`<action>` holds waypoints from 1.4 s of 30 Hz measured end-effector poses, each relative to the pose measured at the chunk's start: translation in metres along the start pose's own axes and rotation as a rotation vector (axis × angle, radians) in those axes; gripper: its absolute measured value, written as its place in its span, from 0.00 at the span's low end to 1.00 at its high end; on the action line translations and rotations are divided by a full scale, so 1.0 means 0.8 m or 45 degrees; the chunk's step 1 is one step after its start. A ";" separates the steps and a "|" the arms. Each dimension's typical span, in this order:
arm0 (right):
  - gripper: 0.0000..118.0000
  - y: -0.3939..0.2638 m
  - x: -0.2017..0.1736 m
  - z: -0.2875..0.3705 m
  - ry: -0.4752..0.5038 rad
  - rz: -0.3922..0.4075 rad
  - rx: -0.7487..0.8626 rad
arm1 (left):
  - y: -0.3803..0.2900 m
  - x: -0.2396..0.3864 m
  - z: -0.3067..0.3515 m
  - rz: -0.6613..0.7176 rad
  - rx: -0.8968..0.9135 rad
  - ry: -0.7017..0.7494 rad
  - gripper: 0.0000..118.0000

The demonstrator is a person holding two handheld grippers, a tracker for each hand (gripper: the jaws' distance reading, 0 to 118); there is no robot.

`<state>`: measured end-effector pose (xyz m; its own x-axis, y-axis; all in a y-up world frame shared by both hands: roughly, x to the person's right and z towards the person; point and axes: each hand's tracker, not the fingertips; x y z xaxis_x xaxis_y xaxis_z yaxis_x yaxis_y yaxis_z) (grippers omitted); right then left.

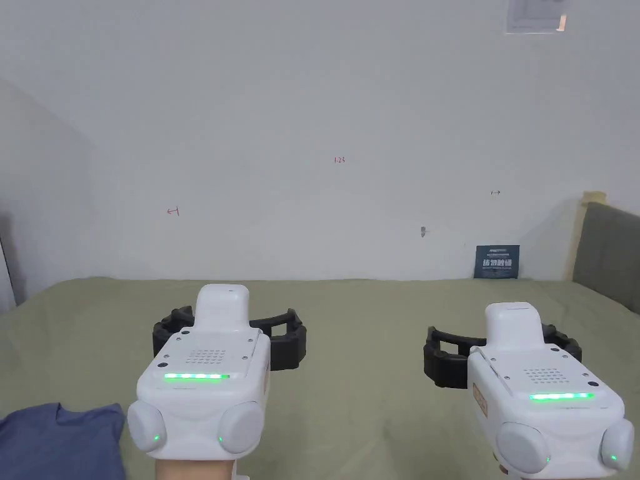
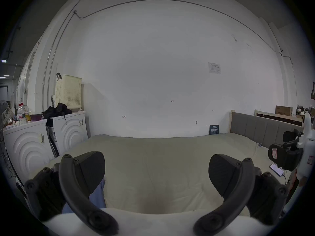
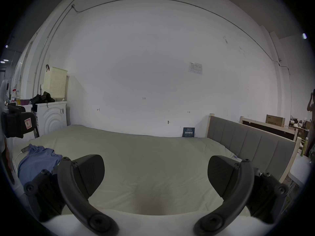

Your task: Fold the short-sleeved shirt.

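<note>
Start at your left: the blue short-sleeved shirt (image 3: 38,159) lies crumpled on the olive sheet of the bed (image 1: 362,312), off to the outer side of your left gripper (image 2: 156,173) and nearer to you than its jaws. In the left gripper view only a strip of the cloth peeks out beside and below the left-hand jaw. That gripper stands wide, nothing between its jaws, held above the sheet and pointed toward the white wall (image 1: 325,112), not at the garment.

By the look of it the fold has not begun; the step in hand is reaching the shirt and spreading it flat. Swing the left gripper outward and draw it back until the cloth sits squarely between its jaws, then tip it down. Aim for a readable edge, such as the collar or a shoulder seam, rather than the middle of the heap, where you would likely pinch several layers at once.

Further right, your right gripper (image 3: 156,173) is likewise wide and empty, with bare sheet ahead of its jaws and the shirt well off to their left. Bring it across to take the opposite shoulder, so both can lift and lay the shirt out on the open sheet. The grey headboard (image 3: 247,137) lies off to its right, away from the work.
</note>
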<state>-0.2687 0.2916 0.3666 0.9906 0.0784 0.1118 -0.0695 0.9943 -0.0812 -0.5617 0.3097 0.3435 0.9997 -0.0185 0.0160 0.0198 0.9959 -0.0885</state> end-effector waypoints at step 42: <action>1.00 0.003 -0.003 0.002 0.011 0.001 0.018 | -0.002 0.006 0.004 -0.007 -0.004 -0.027 1.00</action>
<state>-0.2712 0.2941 0.3679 0.9915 0.0786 0.1036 -0.0719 0.9951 -0.0672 -0.5571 0.3085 0.3473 0.9991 -0.0222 0.0374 0.0255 0.9954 -0.0918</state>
